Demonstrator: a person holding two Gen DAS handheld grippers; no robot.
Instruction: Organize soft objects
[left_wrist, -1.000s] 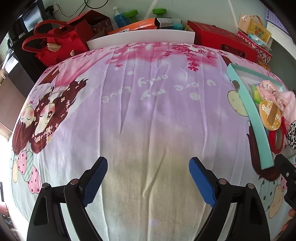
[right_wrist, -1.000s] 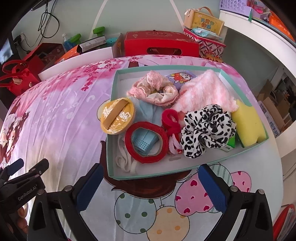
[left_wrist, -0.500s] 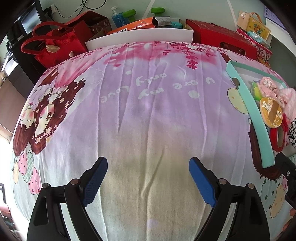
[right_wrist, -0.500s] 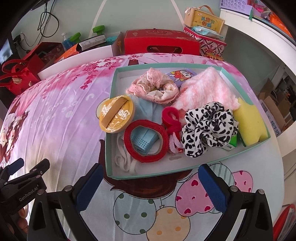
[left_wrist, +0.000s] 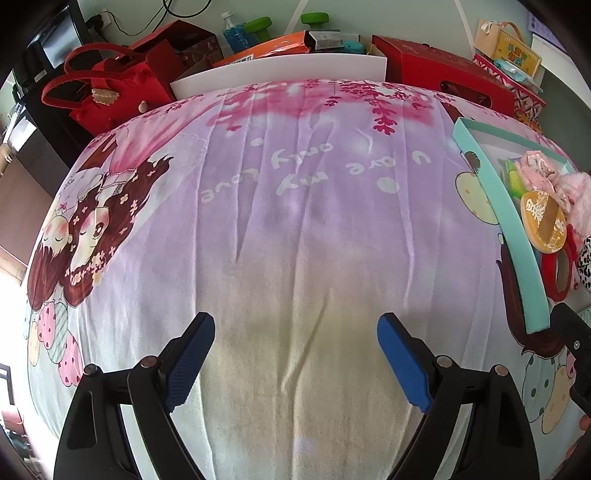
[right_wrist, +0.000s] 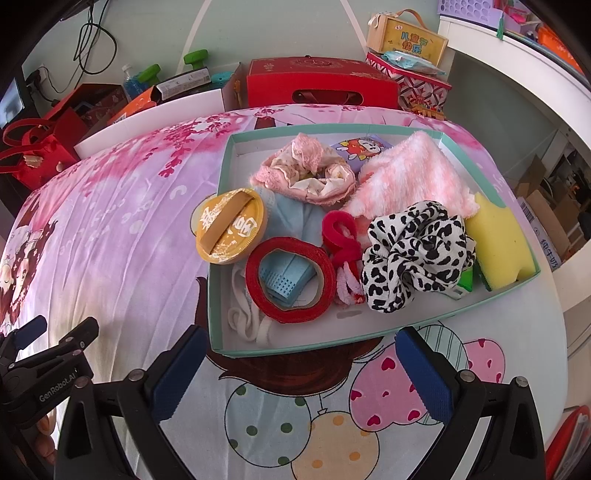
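Observation:
A teal-rimmed box (right_wrist: 491, 299) sits on the pink cartoon blanket (right_wrist: 110, 229). It holds a leopard scrunchie (right_wrist: 413, 254), a pink fluffy cloth (right_wrist: 410, 177), a pink lace scrunchie (right_wrist: 306, 173), a red tape roll (right_wrist: 290, 280), a yellow sponge (right_wrist: 498, 236), a yellow puff (right_wrist: 231, 230) on its left rim, and a blue mask (right_wrist: 288, 275). My right gripper (right_wrist: 301, 373) is open and empty just in front of the box. My left gripper (left_wrist: 295, 358) is open and empty over bare blanket (left_wrist: 277, 240), left of the box (left_wrist: 517, 254).
Red gift boxes (right_wrist: 317, 83), a red bag (left_wrist: 107, 88), an orange carton (left_wrist: 269, 48) and a white board (left_wrist: 280, 72) line the far edge. A white shelf (right_wrist: 517, 62) stands at the right. The left gripper shows at the right view's lower left (right_wrist: 44, 362).
Both grippers drifted slightly; the box sits a little higher and nearer in the right view. Nothing was grasped or released.

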